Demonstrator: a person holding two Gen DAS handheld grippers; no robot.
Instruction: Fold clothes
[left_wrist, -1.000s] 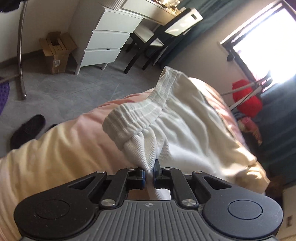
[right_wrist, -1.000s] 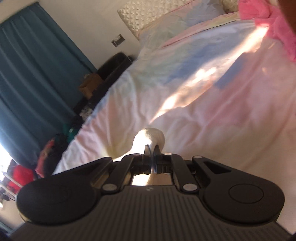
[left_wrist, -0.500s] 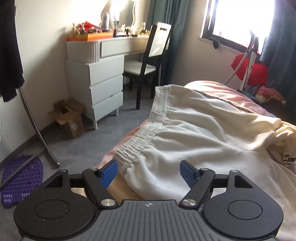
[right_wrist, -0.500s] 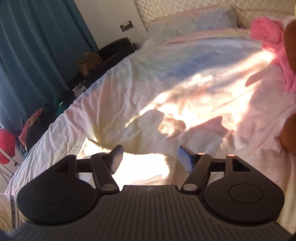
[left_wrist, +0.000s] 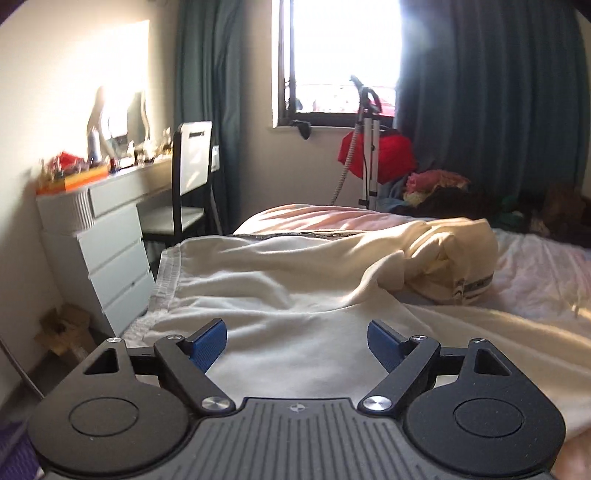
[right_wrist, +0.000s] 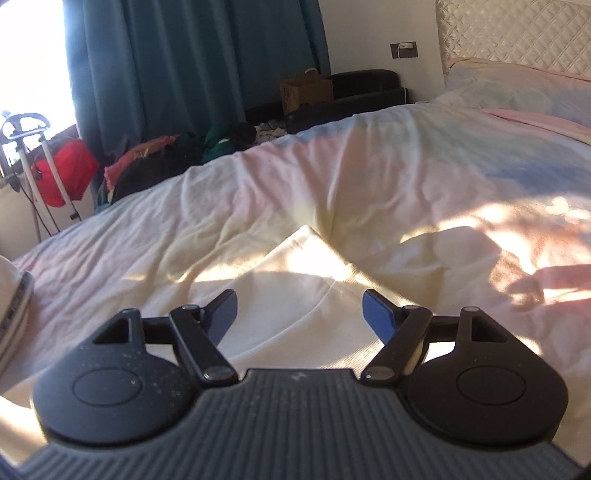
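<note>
Both claws gape, empty: left gripper (left_wrist: 296, 336), right gripper (right_wrist: 299, 309). Cream ribbed cotton trousers (left_wrist: 280, 295) sprawl on pastel bedsheet (right_wrist: 369, 177), far end bunched at two o'clock. Folding barely begun.

- The left wrist view sits low and close over the cream garment (left_wrist: 288, 295) on the bed, facing the window (left_wrist: 343, 59) at upper centre, with the white dresser (left_wrist: 107, 251) at the left edge.
- The right wrist view sits equally low and near, facing along the bedsheet (right_wrist: 369, 177) toward the quilted headboard (right_wrist: 517, 33) at upper right.
- Both views share the teal curtain (right_wrist: 184, 66), the red bag (right_wrist: 70, 170) and the cream fabric.
</note>
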